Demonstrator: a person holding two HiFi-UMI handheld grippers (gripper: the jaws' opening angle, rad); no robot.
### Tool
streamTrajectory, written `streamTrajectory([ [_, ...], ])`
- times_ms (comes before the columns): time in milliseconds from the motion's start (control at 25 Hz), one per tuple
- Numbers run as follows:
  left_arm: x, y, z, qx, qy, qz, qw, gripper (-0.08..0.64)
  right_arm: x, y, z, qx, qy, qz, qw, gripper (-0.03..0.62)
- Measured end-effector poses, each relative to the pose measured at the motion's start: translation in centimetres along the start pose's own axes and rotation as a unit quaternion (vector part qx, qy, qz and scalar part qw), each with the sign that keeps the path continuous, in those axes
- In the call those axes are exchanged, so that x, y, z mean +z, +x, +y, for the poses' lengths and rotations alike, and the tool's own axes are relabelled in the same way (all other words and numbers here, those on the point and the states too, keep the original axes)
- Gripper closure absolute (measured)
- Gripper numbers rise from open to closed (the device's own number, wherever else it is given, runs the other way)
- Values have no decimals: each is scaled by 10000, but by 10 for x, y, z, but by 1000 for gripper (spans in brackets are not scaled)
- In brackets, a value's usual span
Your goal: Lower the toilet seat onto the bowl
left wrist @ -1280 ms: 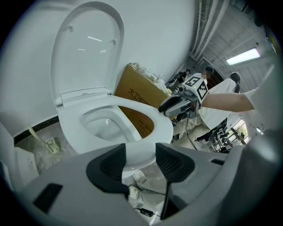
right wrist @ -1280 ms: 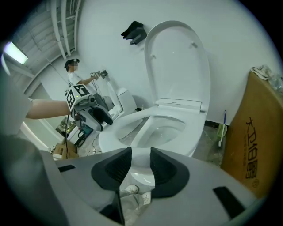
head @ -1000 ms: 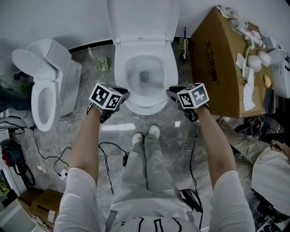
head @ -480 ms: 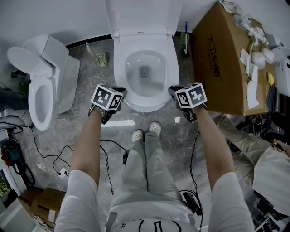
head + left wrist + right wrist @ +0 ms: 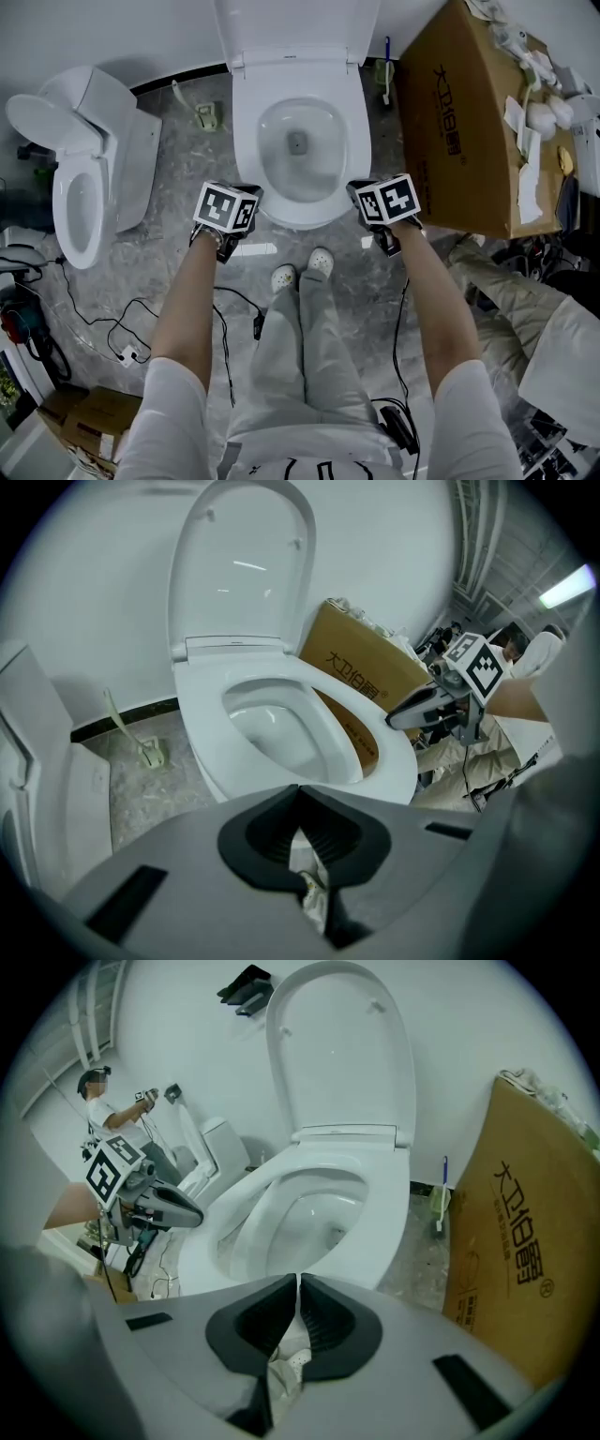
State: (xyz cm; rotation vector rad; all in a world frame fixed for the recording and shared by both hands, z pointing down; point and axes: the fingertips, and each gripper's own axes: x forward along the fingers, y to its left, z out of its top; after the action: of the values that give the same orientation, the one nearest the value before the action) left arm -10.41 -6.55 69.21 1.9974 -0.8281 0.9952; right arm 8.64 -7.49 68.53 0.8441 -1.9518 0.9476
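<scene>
Head view steeply down; gripper views low, close, sharing toilet (image 5: 349, 159)

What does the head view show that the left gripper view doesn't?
Only the head view: the marker cube on the left tool, and the wearer's legs. Only the left gripper view: that tool's jaws, shut together, and a ceiling light. Both: the toilet with its seat down and lid up, the box, and the right tool.

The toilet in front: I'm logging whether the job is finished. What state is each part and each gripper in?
Toilet seat, down flat on the bowl.
Lid, raised upright.
Left gripper, shut, empty.
Right gripper, shut, empty.
Second toilet's lid, raised.
</scene>
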Motion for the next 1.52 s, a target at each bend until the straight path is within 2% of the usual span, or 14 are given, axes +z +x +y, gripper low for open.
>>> streamTrajectory([
  [200,-9,12,4,164,-241,45,9996,551,-9,14,-4,-116,202,136,9996,554],
  [680,-34,38,14,331,-553,312,9974,551,-29,44,-12,-355,226,377,9984,558],
  [960,-51,54,22,454,-597,489,9960,551,-41,64,-18,-650,254,402,9968,563],
  [1520,-58,81,38,578,-720,593,9940,551,-53,94,-28,-729,400,479,9954,563],
])
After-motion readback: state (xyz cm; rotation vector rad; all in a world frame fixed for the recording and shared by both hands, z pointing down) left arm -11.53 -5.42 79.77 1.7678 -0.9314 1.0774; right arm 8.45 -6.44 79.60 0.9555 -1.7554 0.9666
